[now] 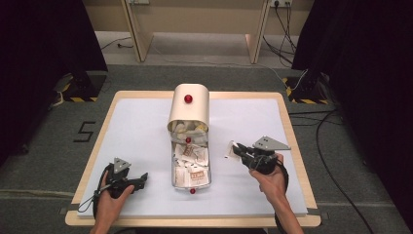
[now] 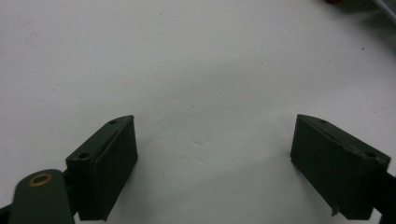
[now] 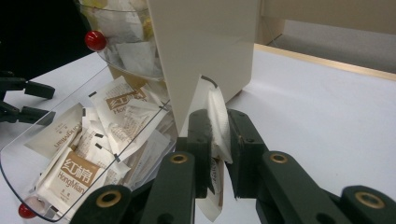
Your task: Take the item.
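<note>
Sachet (image 3: pixel 218 122) clamped in right tool (image 3: pixel 219 154), clear sachet-filled tray (image 3: pixel 28 140) just beside, left tool (image 2: pixel 215 158) apart.

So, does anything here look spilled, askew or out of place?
Nothing stands out. The sachets lie inside the clear tray of the cream dispenser, none spilled; the right gripper pinches one white sachet beside it.

place: lab recording bay | evidence: black curtains (image 1: pixel 44 34); hazard-taped stand feet (image 1: pixel 80 90); floor cables (image 1: pixel 331 146); lone table (image 1: pixel 146 126)
</note>
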`<state>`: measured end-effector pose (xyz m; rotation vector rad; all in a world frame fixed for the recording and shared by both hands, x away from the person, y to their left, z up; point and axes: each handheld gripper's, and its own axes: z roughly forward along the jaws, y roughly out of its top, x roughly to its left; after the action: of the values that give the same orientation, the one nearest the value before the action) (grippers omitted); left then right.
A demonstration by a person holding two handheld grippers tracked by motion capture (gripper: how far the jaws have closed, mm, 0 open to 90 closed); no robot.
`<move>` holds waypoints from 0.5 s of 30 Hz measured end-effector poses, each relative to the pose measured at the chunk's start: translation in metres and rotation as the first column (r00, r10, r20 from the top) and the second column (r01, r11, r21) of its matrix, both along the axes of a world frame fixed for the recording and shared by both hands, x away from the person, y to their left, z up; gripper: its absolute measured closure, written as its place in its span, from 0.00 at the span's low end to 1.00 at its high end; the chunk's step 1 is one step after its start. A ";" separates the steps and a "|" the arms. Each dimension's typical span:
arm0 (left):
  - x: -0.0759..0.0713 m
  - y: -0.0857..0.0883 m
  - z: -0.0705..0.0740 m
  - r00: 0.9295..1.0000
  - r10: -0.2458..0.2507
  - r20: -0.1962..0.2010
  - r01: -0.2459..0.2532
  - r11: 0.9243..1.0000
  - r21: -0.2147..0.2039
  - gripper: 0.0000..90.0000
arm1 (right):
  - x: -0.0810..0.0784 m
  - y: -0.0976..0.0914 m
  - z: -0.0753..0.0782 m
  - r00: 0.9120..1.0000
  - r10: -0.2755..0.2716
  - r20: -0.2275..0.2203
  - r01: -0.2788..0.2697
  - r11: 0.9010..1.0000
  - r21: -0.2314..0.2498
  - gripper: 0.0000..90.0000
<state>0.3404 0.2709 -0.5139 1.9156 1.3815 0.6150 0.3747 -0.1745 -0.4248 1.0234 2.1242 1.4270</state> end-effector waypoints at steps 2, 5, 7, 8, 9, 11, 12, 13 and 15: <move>0.000 0.000 0.000 1.000 0.000 0.000 0.000 1.000 0.000 0.15 | 0.001 -0.002 0.000 1.000 -0.006 0.001 0.006 1.000 -0.002 0.90; 0.000 0.000 0.000 1.000 0.000 0.000 0.000 1.000 0.000 0.15 | 0.002 -0.006 -0.001 1.000 -0.020 -0.002 0.020 1.000 0.001 0.90; 0.000 0.000 0.000 1.000 0.000 0.000 0.000 1.000 0.000 0.15 | 0.003 -0.008 -0.002 1.000 -0.024 -0.005 0.024 1.000 0.001 0.90; 0.000 0.000 0.000 1.000 0.000 0.000 0.000 1.000 0.000 0.15 | 0.003 -0.008 -0.002 1.000 -0.024 -0.005 0.024 1.000 0.001 0.90; 0.000 0.000 0.000 1.000 0.000 0.000 0.000 1.000 0.000 0.15 | 0.004 -0.009 -0.003 1.000 -0.028 -0.006 0.028 1.000 -0.001 0.90; 0.000 0.000 0.000 1.000 0.000 0.000 0.000 1.000 0.000 0.15 | 0.005 -0.011 -0.004 0.999 -0.033 -0.009 0.033 0.999 -0.003 0.90; 0.000 0.000 0.000 1.000 0.000 0.000 0.000 1.000 0.000 0.15 | 0.005 -0.012 -0.005 0.999 -0.036 -0.008 0.036 0.999 -0.006 0.90; 0.000 0.000 0.000 1.000 0.000 0.000 0.000 1.000 0.000 0.15 | 0.006 -0.013 -0.006 0.999 -0.043 -0.014 0.042 0.999 -0.005 0.90; 0.000 0.000 0.000 1.000 0.000 0.000 0.000 1.000 0.000 0.15 | 0.007 -0.014 -0.007 0.999 -0.045 -0.015 0.045 0.999 -0.008 0.90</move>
<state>0.3404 0.2709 -0.5139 1.9159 1.3814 0.6150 0.3813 -0.1886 -0.4321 1.0757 2.1023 1.3937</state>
